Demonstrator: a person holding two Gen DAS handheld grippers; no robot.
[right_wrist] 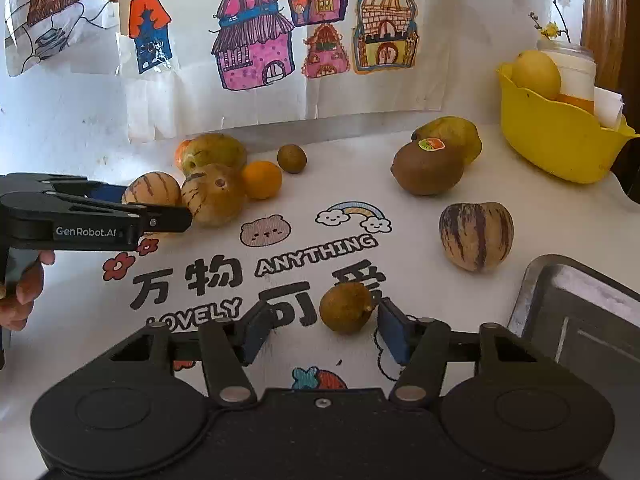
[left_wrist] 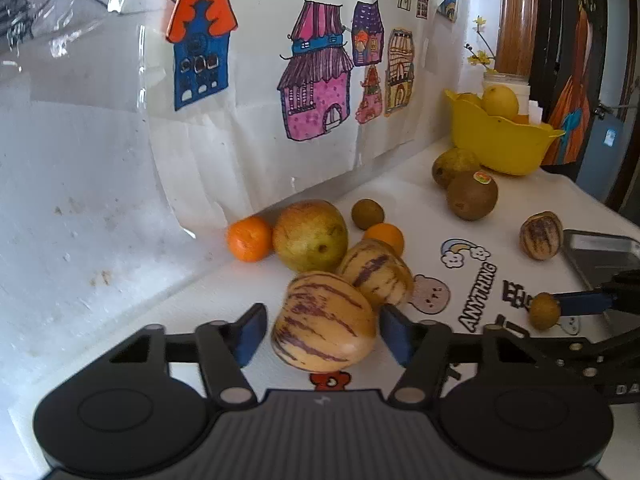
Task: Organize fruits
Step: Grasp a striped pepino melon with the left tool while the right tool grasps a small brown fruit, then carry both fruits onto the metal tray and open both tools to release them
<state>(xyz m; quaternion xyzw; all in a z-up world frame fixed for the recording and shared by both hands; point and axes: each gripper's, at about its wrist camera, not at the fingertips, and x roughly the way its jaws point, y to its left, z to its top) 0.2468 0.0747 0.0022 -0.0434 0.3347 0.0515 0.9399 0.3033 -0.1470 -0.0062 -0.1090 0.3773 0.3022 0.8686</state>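
Note:
My left gripper [left_wrist: 323, 334] is open, its blue pads on either side of a striped pepino melon [left_wrist: 324, 322] on the white table, with small gaps to the fruit. A second striped melon [left_wrist: 376, 272], a pear [left_wrist: 310, 236] and two oranges [left_wrist: 249, 239] lie just behind. My right gripper [right_wrist: 323, 330] is open around a small brown fruit [right_wrist: 347, 307]; its right pad is close to the fruit, the left pad apart. Another striped melon [right_wrist: 476, 236] lies to the right. A yellow basket [right_wrist: 560, 140] at the back right holds a lemon [right_wrist: 536, 74].
A kiwi with a sticker [right_wrist: 428, 168] and a pear [right_wrist: 456, 132] lie near the basket. A small brown fruit [right_wrist: 292, 158] sits by the wall. A metal tray [right_wrist: 580, 312] is at the right front. The wall with house drawings [right_wrist: 256, 40] runs behind.

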